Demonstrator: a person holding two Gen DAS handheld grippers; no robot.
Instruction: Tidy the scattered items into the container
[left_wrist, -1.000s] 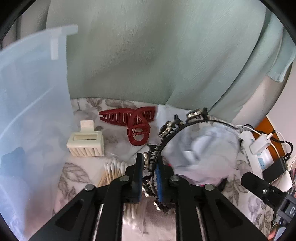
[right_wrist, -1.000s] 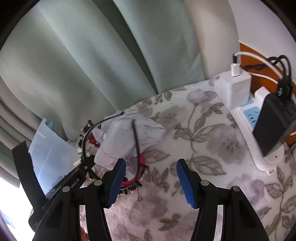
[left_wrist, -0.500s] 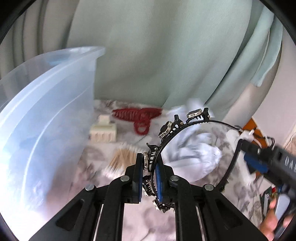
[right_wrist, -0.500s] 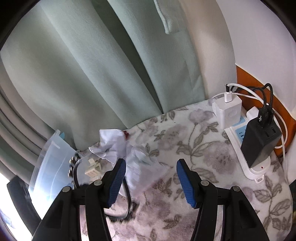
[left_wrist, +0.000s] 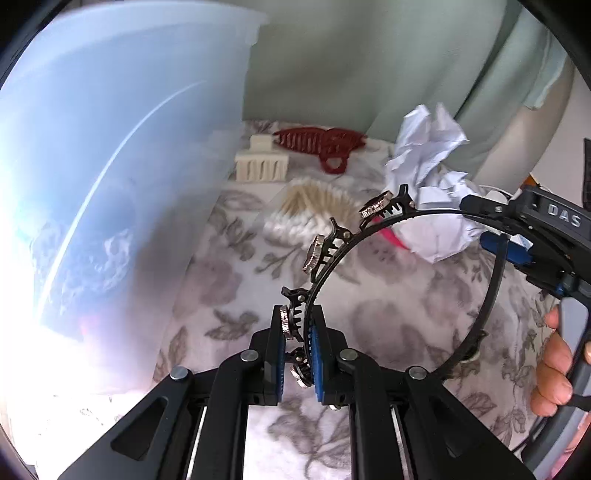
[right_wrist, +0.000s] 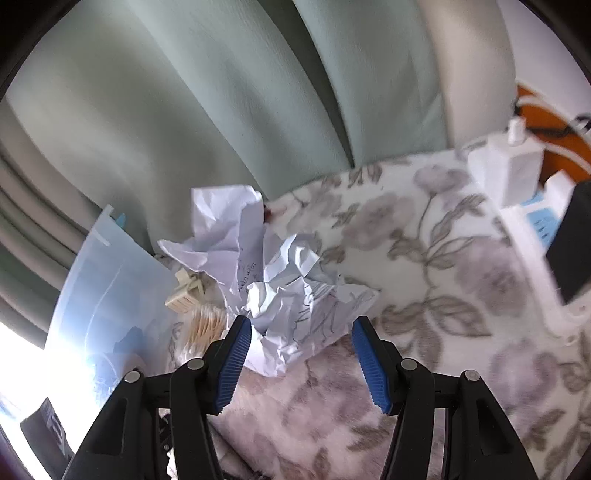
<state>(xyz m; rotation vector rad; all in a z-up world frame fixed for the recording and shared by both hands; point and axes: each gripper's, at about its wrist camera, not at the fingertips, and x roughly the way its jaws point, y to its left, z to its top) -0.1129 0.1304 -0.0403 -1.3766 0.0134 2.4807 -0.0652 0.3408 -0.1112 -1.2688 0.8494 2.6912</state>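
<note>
- Left wrist view: left gripper (left_wrist: 298, 345) fingers clamped on the headband (left_wrist: 373, 225), now lifted off the floral cloth (left_wrist: 399, 295); a second ago it lay over the crumpled paper (left_wrist: 432, 192).
- Container (left_wrist: 122, 155) fills far more of the left side than before, so a drop-in looks close.
- Right gripper (right_wrist: 301, 354) has swung down to the paper (right_wrist: 280, 280); fingers spread wide, holding nothing, paper just ahead between them.
- Still scattered: red hair clip (left_wrist: 325, 142), cream clip (left_wrist: 262, 164), cotton swabs (left_wrist: 314, 206).
- Left points forward, container to its left.
</note>
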